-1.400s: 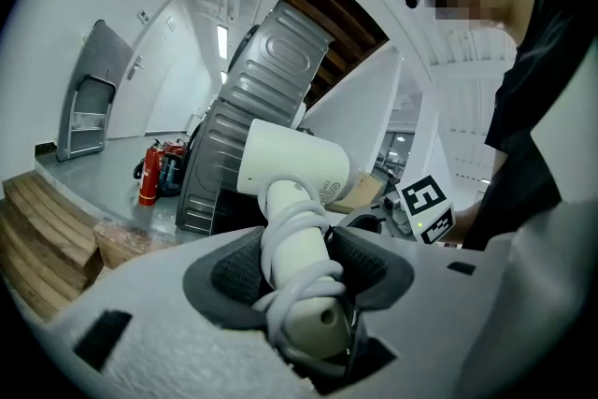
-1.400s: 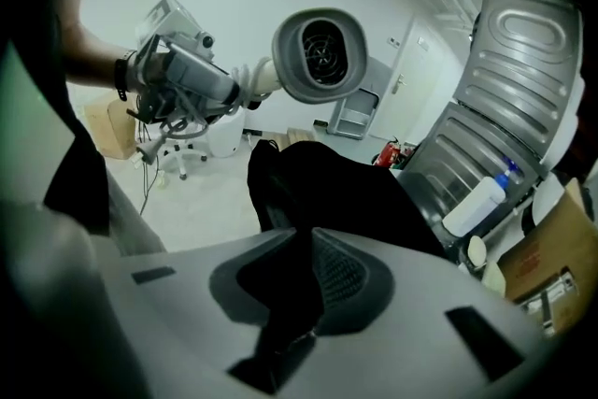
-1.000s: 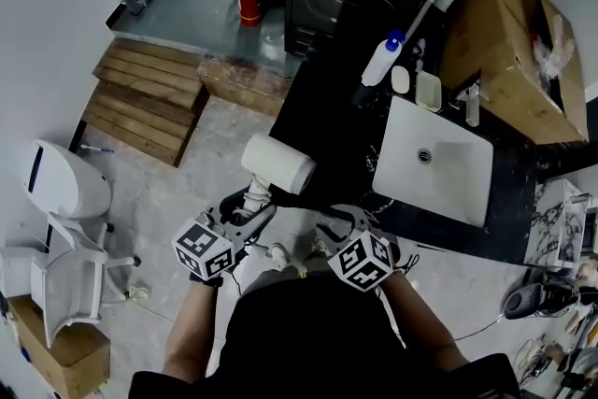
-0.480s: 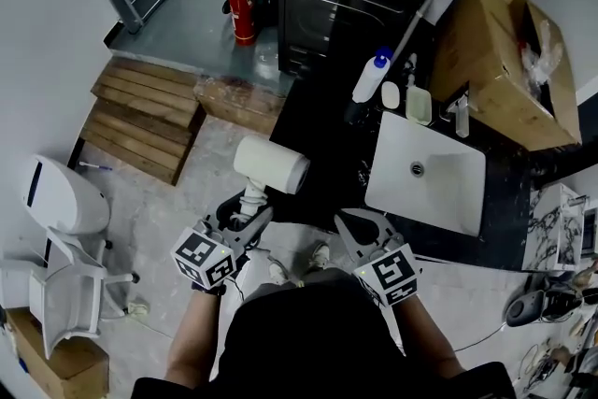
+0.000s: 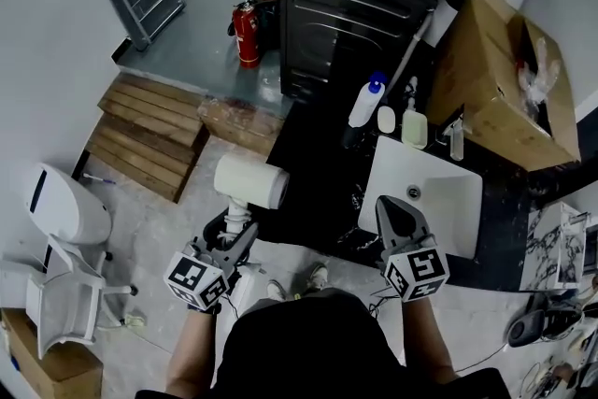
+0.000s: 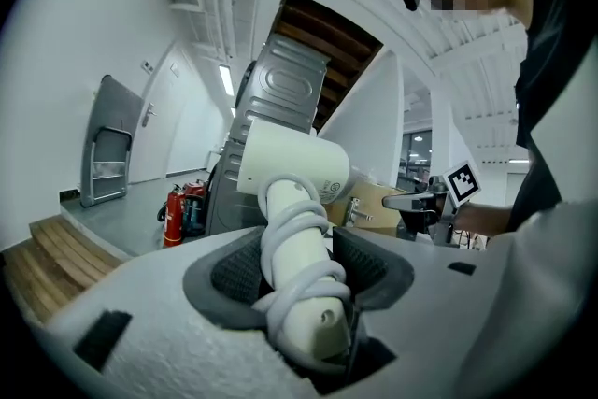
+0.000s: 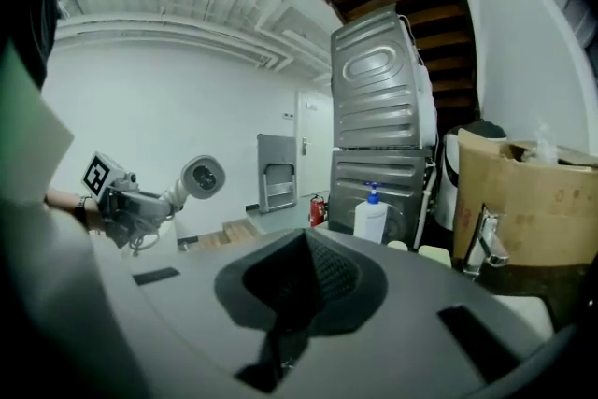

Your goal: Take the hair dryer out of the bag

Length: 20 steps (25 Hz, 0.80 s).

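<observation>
Black counter [image 5: 313,173], white sink [image 5: 447,218], wooden steps [image 5: 149,134].

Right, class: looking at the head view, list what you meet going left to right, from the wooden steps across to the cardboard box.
wooden steps → fire extinguisher → white bottle → cardboard box

Smooth white plastic hair dryer [image 6: 290,165], rubbery cord [image 6: 301,234]

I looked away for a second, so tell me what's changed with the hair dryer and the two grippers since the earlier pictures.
The right gripper swung away from the left gripper toward the sink, and its jaws have just closed with nothing between them. The left gripper stays clamped on the cord-wrapped handle of the hair dryer.
</observation>
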Motion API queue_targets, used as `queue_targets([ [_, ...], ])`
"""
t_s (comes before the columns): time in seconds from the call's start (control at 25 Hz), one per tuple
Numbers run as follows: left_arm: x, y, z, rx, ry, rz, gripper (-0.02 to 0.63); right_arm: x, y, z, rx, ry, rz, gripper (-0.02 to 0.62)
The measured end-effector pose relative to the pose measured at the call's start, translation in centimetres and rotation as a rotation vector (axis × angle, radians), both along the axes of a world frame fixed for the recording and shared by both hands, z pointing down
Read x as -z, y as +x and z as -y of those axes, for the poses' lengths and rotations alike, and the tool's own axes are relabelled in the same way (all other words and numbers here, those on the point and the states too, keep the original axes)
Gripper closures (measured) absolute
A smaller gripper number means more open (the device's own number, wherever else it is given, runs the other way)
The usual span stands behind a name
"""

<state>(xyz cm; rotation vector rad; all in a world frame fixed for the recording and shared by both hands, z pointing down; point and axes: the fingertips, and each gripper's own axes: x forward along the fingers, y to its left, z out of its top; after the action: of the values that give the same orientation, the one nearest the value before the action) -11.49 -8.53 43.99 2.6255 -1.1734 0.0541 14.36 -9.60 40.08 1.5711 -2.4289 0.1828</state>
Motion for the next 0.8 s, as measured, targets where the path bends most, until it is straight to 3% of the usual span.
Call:
queue_targets([
  [0.32, -0.2, -0.3, -0.5, 0.073, -0.004, -0.002, 0.376, 1.1, 4.1, 1.3, -0.066, 0.036, -0.007, 0.583],
  [0.8, 0.1, -1.8, -2.1, 0.15, -0.001, 0.002, 0.376, 1.1, 3.8, 1.6, -0.038, 0.043, -0.001, 0.583],
])
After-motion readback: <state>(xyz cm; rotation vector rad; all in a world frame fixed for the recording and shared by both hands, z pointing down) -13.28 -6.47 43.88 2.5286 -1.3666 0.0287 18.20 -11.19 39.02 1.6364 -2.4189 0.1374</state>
